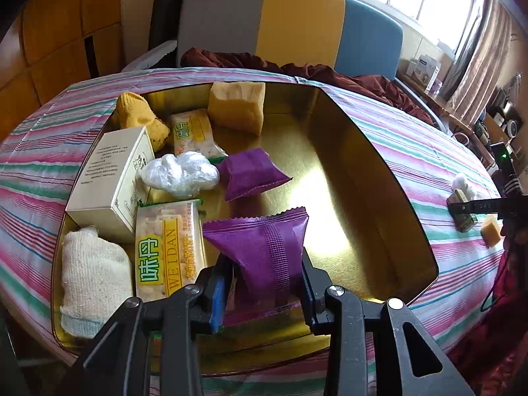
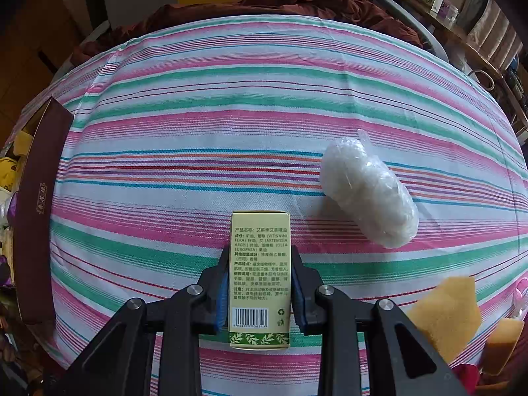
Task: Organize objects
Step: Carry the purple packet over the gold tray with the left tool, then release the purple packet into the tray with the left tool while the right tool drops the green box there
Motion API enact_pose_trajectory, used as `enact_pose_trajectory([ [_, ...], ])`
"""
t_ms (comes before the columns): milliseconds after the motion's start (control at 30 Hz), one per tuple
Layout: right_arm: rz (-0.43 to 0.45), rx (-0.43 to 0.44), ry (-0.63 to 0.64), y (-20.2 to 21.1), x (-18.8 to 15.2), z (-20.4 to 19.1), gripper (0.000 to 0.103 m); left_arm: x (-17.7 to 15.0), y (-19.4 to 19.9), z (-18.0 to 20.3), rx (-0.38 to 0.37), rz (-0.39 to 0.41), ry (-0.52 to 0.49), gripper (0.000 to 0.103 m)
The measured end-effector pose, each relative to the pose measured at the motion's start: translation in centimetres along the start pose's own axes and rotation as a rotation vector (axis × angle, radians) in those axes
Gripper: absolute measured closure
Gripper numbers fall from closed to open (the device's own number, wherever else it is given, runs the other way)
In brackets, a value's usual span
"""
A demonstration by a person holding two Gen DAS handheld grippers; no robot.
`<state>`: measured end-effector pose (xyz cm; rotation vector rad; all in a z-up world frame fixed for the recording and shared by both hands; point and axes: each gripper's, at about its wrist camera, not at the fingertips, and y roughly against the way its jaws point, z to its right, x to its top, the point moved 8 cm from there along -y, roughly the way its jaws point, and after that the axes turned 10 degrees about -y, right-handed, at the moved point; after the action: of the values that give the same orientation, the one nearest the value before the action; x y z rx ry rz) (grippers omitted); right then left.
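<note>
Left wrist view: the left tool [image 1: 264, 283] is clenched on a purple snack packet [image 1: 264, 247], held over the near end of the gold tin tray [image 1: 373, 178] on the striped table [image 1: 429, 151]. The tray's left half is crowded: a second purple packet [image 1: 250, 173], two Weidan cracker packs [image 1: 166, 250], a cream carton [image 1: 109, 181], a clear plastic wad [image 1: 180, 173], a rolled white cloth [image 1: 92, 274] and yellow sponges [image 1: 237, 107]. The right half is bare.

In the right wrist view, the right tool [image 2: 260, 283] is clamped on a slim green-and-cream box [image 2: 260, 274], which seems to lie flat on the striped cloth, well apart from the tray whose brown wall [image 2: 36, 204] shows at the left edge. A plastic-wrapped white bundle [image 2: 368, 194] and a yellow sponge block [image 2: 445, 313] wait nearby.

Risks, as I judge them: the soft packet is pinched low and may slump or slip if released from height, landing on the cracker pack instead of bare tray. Letting go too near the front rim could tip it onto the table. The slim box, gripped across its narrow sides, could twist during the carry.
</note>
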<state>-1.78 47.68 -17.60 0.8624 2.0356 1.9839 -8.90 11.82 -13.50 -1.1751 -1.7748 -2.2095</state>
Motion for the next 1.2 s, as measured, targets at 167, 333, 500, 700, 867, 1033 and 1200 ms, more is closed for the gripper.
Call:
enact_pose_trajectory([
  [167,0.001,-0.002,0.001,0.1,-0.2,0.0,0.073,-0.4,-0.4,0.1,0.015,-0.017,-0.008,0.066],
  [333,0.001,-0.002,0.002,0.0,-0.1,0.1,0.073,-0.8,-0.8,0.1,0.044,-0.031,-0.020,0.065],
  [500,0.001,-0.002,0.000,0.0,-0.1,0.1,0.073,-0.9,-0.6,-0.1,0.065,-0.022,-0.022,0.063],
  [700,0.002,-0.003,0.000,0.0,-0.1,0.1,0.073,-1.0,-0.3,-0.4,0.076,-0.016,-0.019,0.062],
  [867,0.010,-0.011,0.007,0.1,-0.1,0.1,0.073,-0.8,0.4,-0.7,0.084,0.007,-0.015,0.052],
  [1033,0.030,-0.026,0.025,0.5,0.1,-0.1,0.073,-0.4,1.4,-1.3,0.088,0.032,-0.001,0.051],
  [1200,0.085,0.064,0.013,3.0,0.3,-2.1,0.073,0.5,3.5,-3.5,0.110,0.082,0.029,0.050],
])
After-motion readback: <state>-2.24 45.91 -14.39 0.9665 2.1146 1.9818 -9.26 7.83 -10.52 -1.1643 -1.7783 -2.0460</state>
